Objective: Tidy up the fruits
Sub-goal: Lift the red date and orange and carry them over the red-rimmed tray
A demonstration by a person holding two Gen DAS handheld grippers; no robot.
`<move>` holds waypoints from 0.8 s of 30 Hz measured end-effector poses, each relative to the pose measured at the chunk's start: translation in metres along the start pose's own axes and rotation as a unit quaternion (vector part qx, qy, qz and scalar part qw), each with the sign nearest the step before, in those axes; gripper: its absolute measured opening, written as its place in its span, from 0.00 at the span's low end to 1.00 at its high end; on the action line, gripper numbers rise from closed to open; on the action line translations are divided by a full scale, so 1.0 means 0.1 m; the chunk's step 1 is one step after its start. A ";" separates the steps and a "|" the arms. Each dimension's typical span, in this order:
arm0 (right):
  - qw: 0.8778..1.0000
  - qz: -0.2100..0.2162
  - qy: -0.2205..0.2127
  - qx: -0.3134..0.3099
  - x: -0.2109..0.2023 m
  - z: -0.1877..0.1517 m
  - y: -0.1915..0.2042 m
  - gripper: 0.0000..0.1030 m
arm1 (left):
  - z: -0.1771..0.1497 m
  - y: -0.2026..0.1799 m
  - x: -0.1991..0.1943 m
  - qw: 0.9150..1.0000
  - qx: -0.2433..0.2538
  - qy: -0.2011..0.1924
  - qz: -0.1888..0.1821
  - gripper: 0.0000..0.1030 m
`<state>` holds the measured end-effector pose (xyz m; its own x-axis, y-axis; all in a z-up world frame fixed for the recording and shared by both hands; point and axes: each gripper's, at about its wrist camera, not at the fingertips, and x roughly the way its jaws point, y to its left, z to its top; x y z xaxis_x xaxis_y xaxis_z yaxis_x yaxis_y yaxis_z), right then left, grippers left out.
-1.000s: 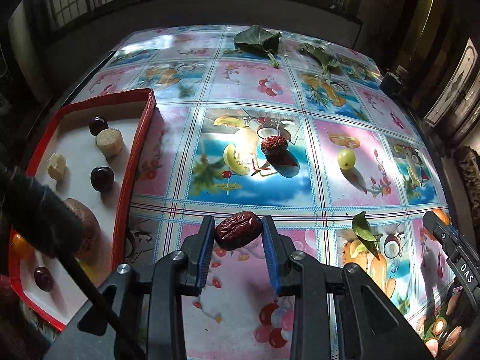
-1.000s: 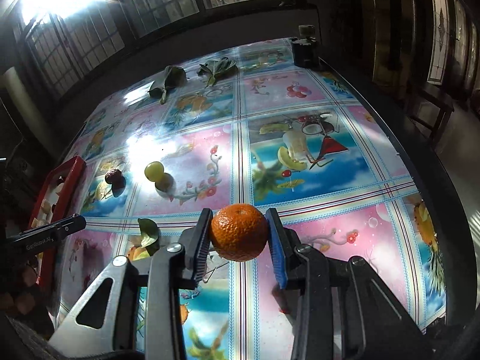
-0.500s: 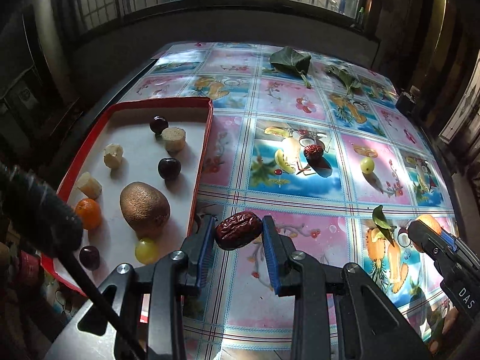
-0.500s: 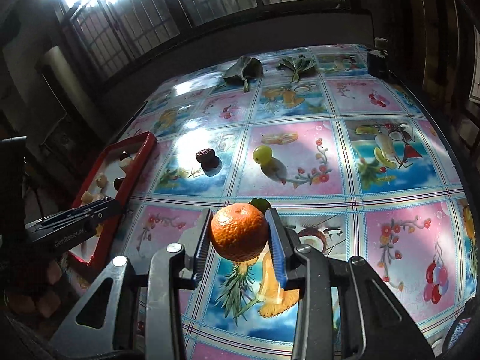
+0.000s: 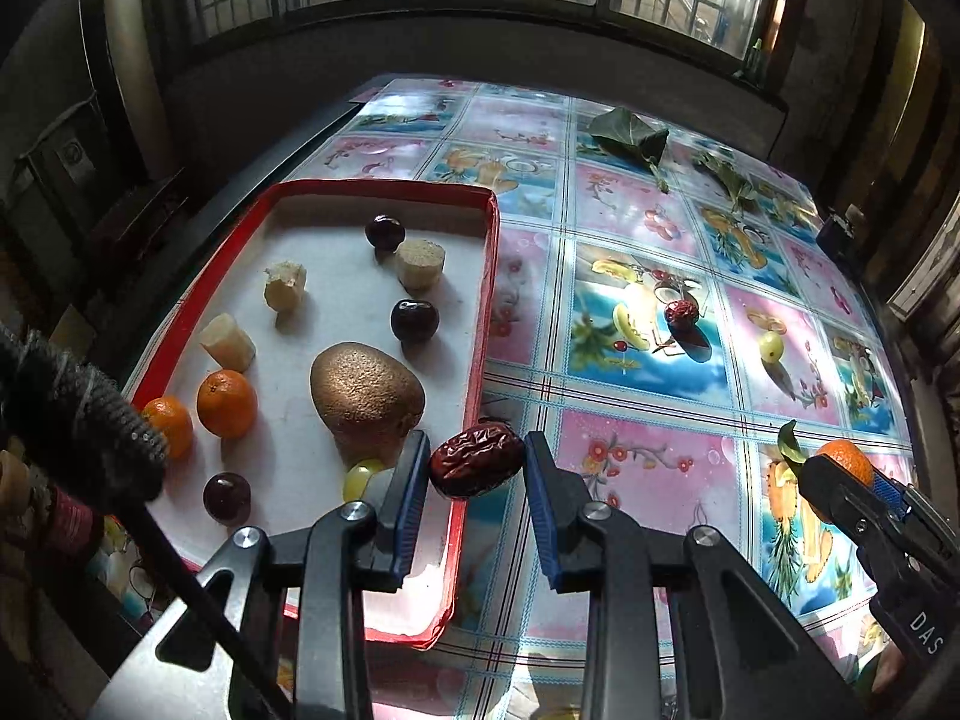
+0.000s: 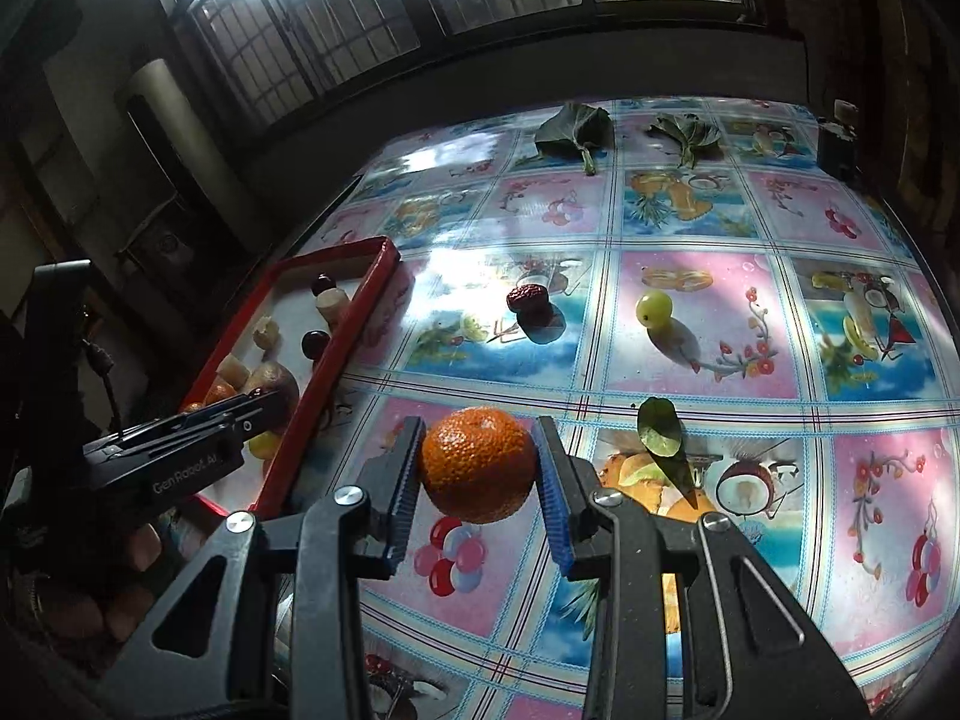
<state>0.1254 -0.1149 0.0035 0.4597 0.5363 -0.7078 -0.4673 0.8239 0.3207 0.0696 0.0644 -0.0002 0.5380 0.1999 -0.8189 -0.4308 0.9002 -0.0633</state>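
Observation:
My left gripper (image 5: 477, 468) is shut on a wrinkled red date (image 5: 477, 461), held above the right rim of the red tray (image 5: 487, 276). In the tray lie a brown kiwi (image 5: 366, 393), two small oranges (image 5: 227, 403), dark cherries (image 5: 414, 320), pale cut pieces (image 5: 420, 264) and a green grape (image 5: 360, 477). My right gripper (image 6: 477, 468) is shut on an orange mandarin (image 6: 477, 463) above the tablecloth, to the right of the tray (image 6: 336, 354). A second red date (image 6: 528, 300) and a green grape (image 6: 654, 306) lie on the table beyond it.
A fruit-print tablecloth (image 6: 690, 228) covers the table. Green leaves (image 6: 576, 129) lie at the far edge, and a small leaf (image 6: 660, 435) sits just right of the mandarin. A dark object (image 6: 837, 144) stands at the far right corner. The left gripper (image 6: 180, 450) shows over the tray.
Both grippers have moved left toward the red tray with their fruit still held. The date now hangs over the tray's right rim, and more of the tray shows in both views.

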 end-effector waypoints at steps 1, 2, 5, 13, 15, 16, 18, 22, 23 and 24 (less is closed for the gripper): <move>1.000 0.001 0.001 -0.003 0.01 0.00 0.03 0.37 | 0.00 0.02 0.01 1.000 -0.002 0.000 0.000 0.30; 1.000 0.002 0.003 -0.005 0.02 0.00 0.05 0.37 | 0.00 0.03 0.01 1.000 -0.003 0.001 0.000 0.30; 1.000 0.004 0.005 -0.011 0.04 0.00 0.12 0.37 | -0.01 0.08 0.02 1.000 -0.007 0.002 -0.001 0.30; 1.000 0.005 0.015 -0.020 0.11 -0.01 0.25 0.37 | -0.01 0.20 0.04 1.000 -0.019 0.004 -0.002 0.30; 1.000 0.006 0.018 -0.021 0.13 -0.02 0.27 0.37 | -0.01 0.23 0.05 1.000 -0.021 0.005 -0.002 0.30; 1.000 0.006 0.019 -0.022 0.14 -0.02 0.28 0.37 | -0.01 0.25 0.05 1.000 -0.024 0.005 -0.003 0.30; 0.999 0.008 0.021 -0.023 0.16 -0.02 0.30 0.37 | 0.01 0.31 0.05 1.000 -0.029 0.003 -0.004 0.30; 0.999 0.010 0.026 -0.029 0.19 -0.03 0.36 0.37 | 0.05 0.51 0.02 0.999 -0.047 -0.001 0.000 0.30; 0.999 0.011 0.027 -0.030 0.20 -0.03 0.37 0.37 | 0.06 0.57 0.01 0.999 -0.052 -0.003 0.002 0.30; 0.999 0.013 0.028 -0.030 0.21 -0.04 0.38 0.37 | 0.07 0.62 0.01 0.998 -0.057 -0.004 0.005 0.30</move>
<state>0.1142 -0.0727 -0.0010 0.4047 0.5446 -0.7346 -0.5243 0.7964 0.3016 0.0483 0.1235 -0.0006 0.5396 0.2114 -0.8150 -0.5156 0.8482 -0.1213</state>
